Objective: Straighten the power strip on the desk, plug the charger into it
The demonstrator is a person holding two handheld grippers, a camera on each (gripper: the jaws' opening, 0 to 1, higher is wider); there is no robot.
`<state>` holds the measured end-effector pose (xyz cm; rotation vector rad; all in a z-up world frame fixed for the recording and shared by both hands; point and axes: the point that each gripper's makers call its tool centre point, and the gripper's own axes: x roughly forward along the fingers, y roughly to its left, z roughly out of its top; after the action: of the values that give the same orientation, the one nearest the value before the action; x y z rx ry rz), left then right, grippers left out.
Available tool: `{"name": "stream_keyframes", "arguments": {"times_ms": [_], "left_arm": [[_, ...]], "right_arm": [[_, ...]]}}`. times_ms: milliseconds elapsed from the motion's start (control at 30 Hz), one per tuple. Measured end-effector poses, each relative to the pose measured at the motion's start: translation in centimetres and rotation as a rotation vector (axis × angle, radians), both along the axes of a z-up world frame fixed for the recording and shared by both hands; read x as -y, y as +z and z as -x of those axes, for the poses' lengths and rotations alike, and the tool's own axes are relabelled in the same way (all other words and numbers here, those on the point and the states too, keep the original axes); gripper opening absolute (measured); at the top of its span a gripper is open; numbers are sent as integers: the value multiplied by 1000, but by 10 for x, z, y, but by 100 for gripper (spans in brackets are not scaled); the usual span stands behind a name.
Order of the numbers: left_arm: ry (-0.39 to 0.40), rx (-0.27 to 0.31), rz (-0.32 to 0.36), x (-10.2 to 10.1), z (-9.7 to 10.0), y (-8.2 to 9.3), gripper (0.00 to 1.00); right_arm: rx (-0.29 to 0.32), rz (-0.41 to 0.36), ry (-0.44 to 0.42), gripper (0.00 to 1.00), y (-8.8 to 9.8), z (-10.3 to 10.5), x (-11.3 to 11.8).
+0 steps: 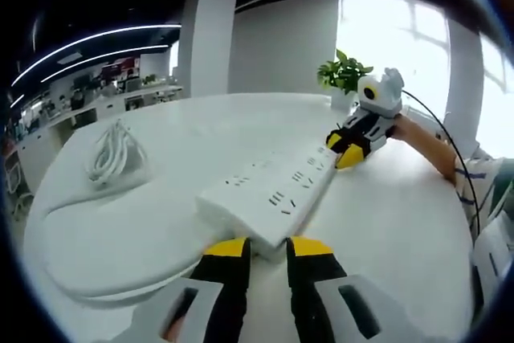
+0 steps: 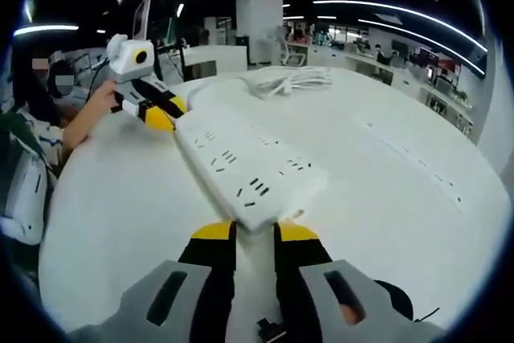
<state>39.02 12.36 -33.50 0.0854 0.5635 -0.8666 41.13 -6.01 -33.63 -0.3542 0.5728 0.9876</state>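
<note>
Lying on desk (image 1: 401, 222): one white strip (image 1: 269, 190), long, slotted sockets up, out from the rounded edge.
Coiled cable (image 1: 116, 154): one, white, well apart, near the far edge.
Left gripper (image 1: 269, 248): jaws clamp strip's near end.
Right gripper (image 1: 347, 149): pinches the opposite end, hand (image 1: 414, 130) behind.

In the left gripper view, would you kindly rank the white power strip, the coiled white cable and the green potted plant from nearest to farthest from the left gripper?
1. White power strip: at the left gripper jaws.
2. Coiled white cable: left, mid-desk.
3. Green potted plant: far edge, upper right.
</note>
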Motion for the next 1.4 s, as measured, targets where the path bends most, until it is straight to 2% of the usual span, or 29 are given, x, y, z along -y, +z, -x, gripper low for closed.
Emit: {"name": "stream_keyframes", "arguments": {"times_ms": [467,1033,1400], "left_arm": [[-14,-12,-9,-1,2,1,17],[-29,-25,-8,-1,10,0,17],[-45,-23,-20,0,15,1,16]], "right_arm": [[-6,-3,-2,18,0,1,0],[-18,-35,-42,18,-2,6,-1],[6,-20,-74,19,-1,9,0]]}}
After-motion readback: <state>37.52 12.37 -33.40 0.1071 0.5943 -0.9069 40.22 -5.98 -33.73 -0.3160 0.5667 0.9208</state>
